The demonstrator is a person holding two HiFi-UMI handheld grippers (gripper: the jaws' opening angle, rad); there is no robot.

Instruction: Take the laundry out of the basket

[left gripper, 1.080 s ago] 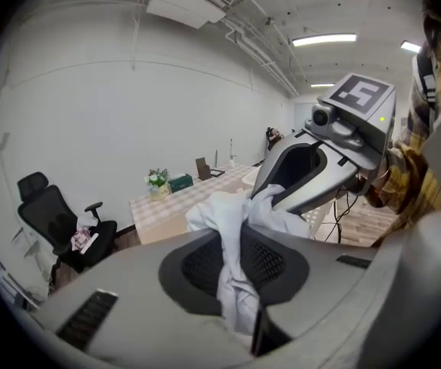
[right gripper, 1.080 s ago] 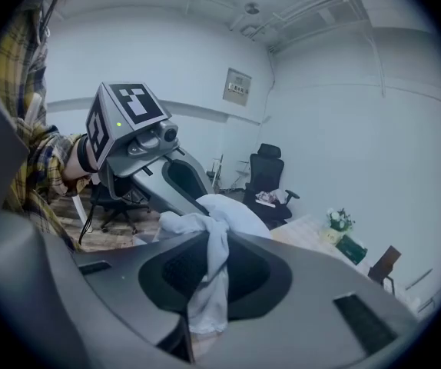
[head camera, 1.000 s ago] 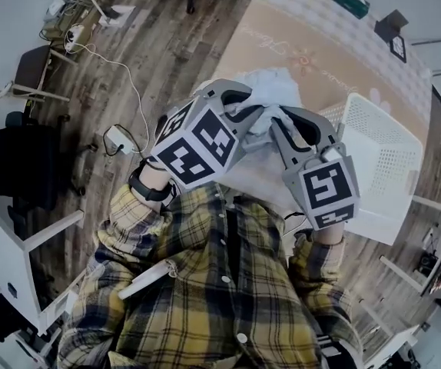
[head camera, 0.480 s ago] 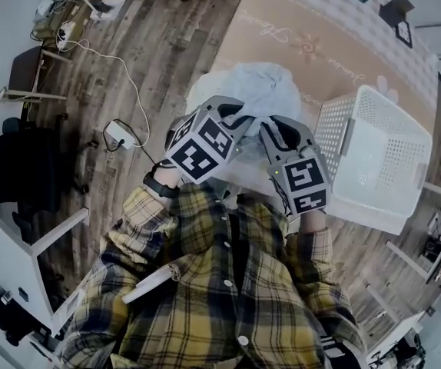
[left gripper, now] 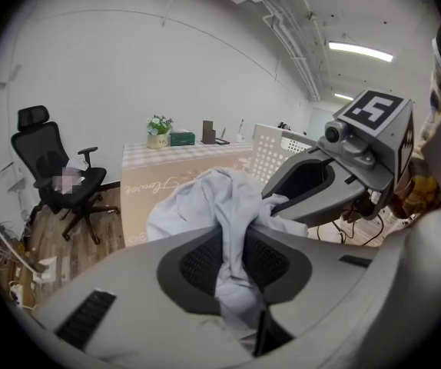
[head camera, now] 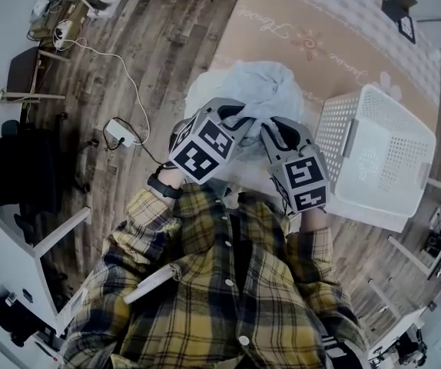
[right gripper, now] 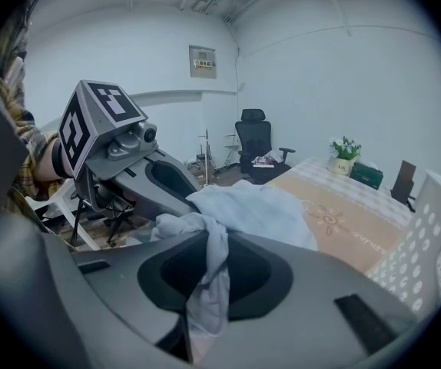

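Both grippers have come down since the earlier frames and now sit smaller and lower in the head view, and the garment (head camera: 257, 84) has sunk with them onto the table (head camera: 297, 29), where its bulk lies heaped. Left gripper (head camera: 242, 120) and right gripper (head camera: 273, 131) stand side by side, jaws pointing toward 12 o'clock and slanting down, their marker cubes turned up to the camera.

Left gripper view: a fold of the pale garment runs between the two jaws and is pinched there. These jaws have just been easing apart, yet the cloth is not released. Beyond them the garment spreads at 12 o'clock, and the right gripper shows at 2 o'clock.

Right gripper view: a twisted strand of the same garment hangs between the jaws, which are clamped on it. The left gripper shows at 10 o'clock.

Head view: the white perforated basket (head camera: 382, 156) rests at 3 o'clock of the right gripper, near the garment, which is outside it. The person's plaid shirt (head camera: 220, 283) fills the frame at 6 o'clock. An office chair (left gripper: 55, 167) stands at 9 o'clock in the left gripper view.
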